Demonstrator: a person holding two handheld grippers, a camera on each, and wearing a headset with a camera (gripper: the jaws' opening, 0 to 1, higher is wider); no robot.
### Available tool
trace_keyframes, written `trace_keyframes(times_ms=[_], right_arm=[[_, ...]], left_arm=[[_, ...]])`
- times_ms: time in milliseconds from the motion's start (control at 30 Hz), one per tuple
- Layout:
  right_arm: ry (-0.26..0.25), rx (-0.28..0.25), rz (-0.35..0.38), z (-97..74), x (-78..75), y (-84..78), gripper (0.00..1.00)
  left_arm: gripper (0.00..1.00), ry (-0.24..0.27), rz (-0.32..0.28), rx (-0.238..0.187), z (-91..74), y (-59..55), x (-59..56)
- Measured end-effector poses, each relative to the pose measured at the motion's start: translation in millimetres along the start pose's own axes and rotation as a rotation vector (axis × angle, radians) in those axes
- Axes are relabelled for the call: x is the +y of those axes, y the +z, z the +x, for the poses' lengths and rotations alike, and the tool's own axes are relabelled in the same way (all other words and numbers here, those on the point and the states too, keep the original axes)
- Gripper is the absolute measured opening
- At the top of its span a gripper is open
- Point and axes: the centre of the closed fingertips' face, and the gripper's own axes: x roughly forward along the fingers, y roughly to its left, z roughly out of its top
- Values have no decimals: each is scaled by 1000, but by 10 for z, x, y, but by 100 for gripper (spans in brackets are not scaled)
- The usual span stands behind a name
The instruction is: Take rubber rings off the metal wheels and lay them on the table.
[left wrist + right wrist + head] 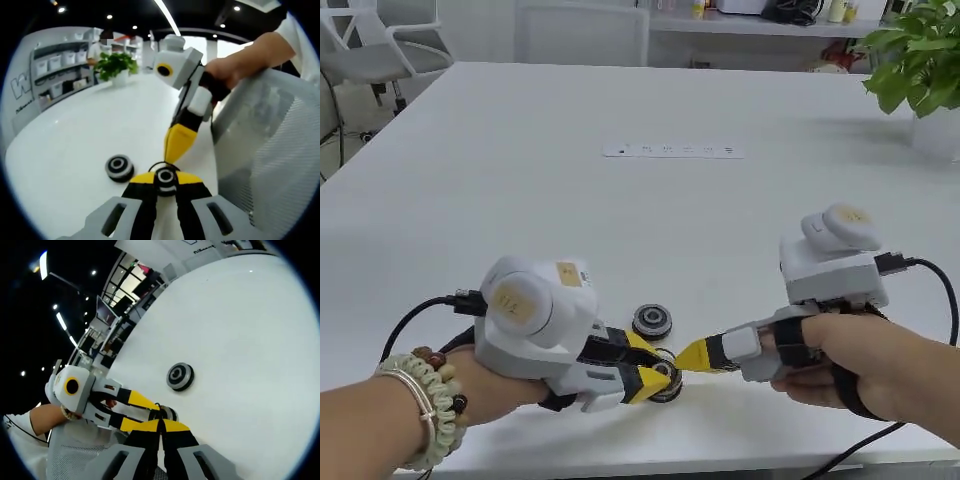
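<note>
- Rubber ring (159, 164): a thin black loop standing up off the far edge of the held wheel (667, 381), at the near edge of the table (520, 180), just left of centre. Part of it looks lifted; I cannot tell how much remains seated on the rim.
- Held wheel: a small metal wheel with a dark hub, clamped from both sides between the yellow jaws of the left gripper (655, 368). In the left gripper view it sits squarely between the two tips (165, 179).
- Right gripper (685, 356): comes in from the right, with its yellow jaws pressed together to a point. That point meets the black loop at the wheel's edge and appears to pinch it. In the left gripper view it slants down from the upper right (172, 152).
- In the right gripper view, its own jaws rise closed from the bottom, with the held wheel (170, 414) just beyond the tips and the left gripper (150, 412) reaching in from the left.
- Second wheel (651, 321): lies flat on the table just beyond the held one and apart from both grippers. It has a dark band around its rim (119, 167) (180, 376).
- Hands: the left hand (495, 390) wears a bead bracelet (432, 398); the right hand (850, 355) grips its handle. A black cable (415, 315) runs from the left gripper.
- Farther out: a white power strip (672, 151) lies mid-table, a green potted plant (918, 60) stands at the far right corner, and an office chair (380, 50) is beyond the far left edge.
</note>
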Motion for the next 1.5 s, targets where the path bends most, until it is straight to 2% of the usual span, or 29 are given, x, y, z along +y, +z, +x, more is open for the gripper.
trace_keyframes(times_ms=[133, 333, 500, 700, 800, 967, 1100, 1233, 1333, 1367, 1400, 1500], right_arm=[[-15, 17, -28, 15, -6, -43, 0], [-16, 18, -26, 6, 18, -52, 0], [-13, 14, -28, -2, 34, -51, 0], [-15, 2, -27, -17, 41, -32, 0], [-15, 1, -29, -19, 41, -29, 0], [-17, -1, -30, -26, 44, -29, 0], [-20, -3, -30, -36, 40, -25, 0], [-17, -9, -26, -44, 40, -9, 0], [-18, -12, -25, -51, 35, 2, 0], [-16, -14, -20, -51, 37, 6, 0], [-15, -14, -19, -51, 36, 7, 0], [-14, -15, -18, -50, 35, 17, 0]], left_arm=[[15, 3, 2, 5, 2, 2, 1], [15, -1, 3, 34, 4, 10, -5], [21, -25, 23, 27, 14, 70, -76], [23, -25, 33, 19, -8, 124, -81], [31, -27, 14, 15, -32, 191, -90], [36, -46, 59, 4, -62, 296, -170], [49, -54, 86, 11, -93, 334, -217], [53, -64, 115, 4, -167, 419, -287], [55, -69, 120, -7, -215, 489, -296], [57, -69, 121, -3, -229, 497, -291], [61, -81, 116, 20, -256, 474, -295], [64, -73, 111, 16, -362, 488, -271]])
